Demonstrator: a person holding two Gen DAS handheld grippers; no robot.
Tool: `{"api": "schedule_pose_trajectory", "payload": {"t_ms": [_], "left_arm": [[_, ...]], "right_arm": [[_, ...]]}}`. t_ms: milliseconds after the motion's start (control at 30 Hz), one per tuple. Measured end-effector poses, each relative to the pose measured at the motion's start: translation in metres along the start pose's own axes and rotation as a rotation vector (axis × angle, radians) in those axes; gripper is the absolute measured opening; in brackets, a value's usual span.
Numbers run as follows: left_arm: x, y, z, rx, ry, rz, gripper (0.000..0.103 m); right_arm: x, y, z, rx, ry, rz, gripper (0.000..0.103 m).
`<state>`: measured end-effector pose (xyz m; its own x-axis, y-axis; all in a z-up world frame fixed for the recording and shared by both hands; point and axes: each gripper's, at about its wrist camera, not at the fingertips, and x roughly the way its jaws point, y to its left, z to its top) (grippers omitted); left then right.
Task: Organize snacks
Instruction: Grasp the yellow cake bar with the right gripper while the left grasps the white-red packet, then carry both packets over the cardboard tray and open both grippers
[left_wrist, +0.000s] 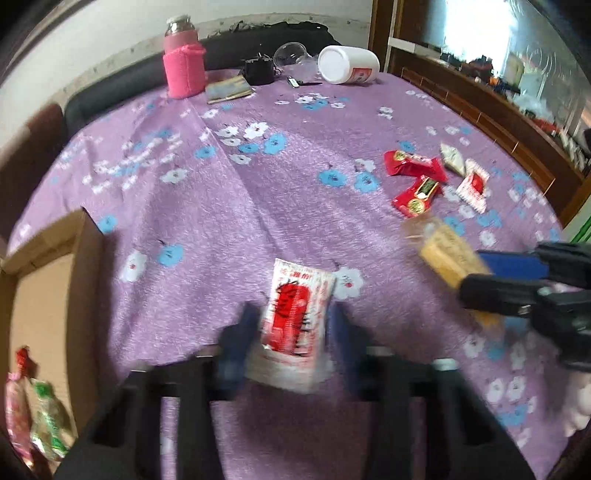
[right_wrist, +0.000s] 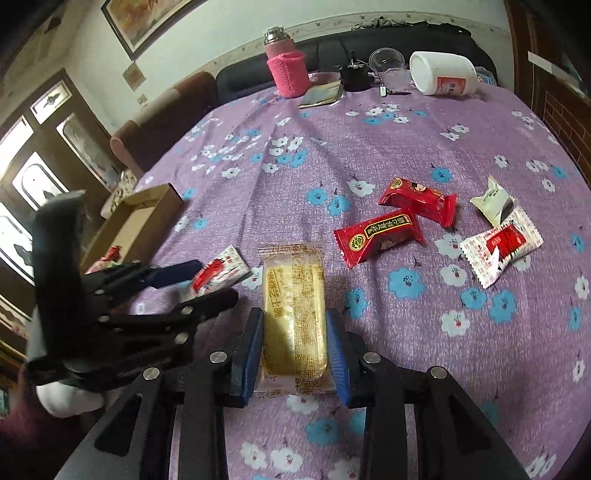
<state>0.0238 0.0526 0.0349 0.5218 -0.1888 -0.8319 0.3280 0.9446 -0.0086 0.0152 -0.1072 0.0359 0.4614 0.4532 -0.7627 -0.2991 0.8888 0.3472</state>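
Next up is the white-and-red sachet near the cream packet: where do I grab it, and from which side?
Take the white-and-red sachet across its narrow width at mid-body, coming down from above. It lies flat and slanted, so roll the gripper to match. Avoid the corner touching the cream packet.

Both grippers point down at a slant, side by side: left gripper (left_wrist: 291, 328) clamped on a packet, right gripper (right_wrist: 295, 347) squeezing a snack bar.
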Motion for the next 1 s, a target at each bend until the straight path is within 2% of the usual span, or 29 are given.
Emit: {"api": "schedule_pose_trajectory", "payload": {"t_ms": [233,467,700,900,1000], "left_arm": [[-0.018,0.015,-0.006,-0.084,-0.019,-0.041,0.028],[-0.078,0.045,-0.015,-0.185,-0.120,-0.090,0.028],[-0.127,0.119,-0.028,-0.313,-0.179,-0.052,0.028],[-0.128,0.189,-0.039,-0.419,-0.170,0.010,0.028],[-0.122,0.220,-0.044,-0.464,-0.162,0.046,0.028]], "right_arm": [[-0.012,0.013,-0.002,-0.004,-0.025,0.015,0.036],[-0.026,0.044,0.001,-0.033,-0.048,0.033,0.036],[-0.021,0.109,0.017,-0.100,-0.053,0.113,0.036],[0.010,0.175,0.039,-0.162,-0.024,0.179,0.036],[0.036,0.206,0.047,-0.190,0.003,0.176,0.036]]}}
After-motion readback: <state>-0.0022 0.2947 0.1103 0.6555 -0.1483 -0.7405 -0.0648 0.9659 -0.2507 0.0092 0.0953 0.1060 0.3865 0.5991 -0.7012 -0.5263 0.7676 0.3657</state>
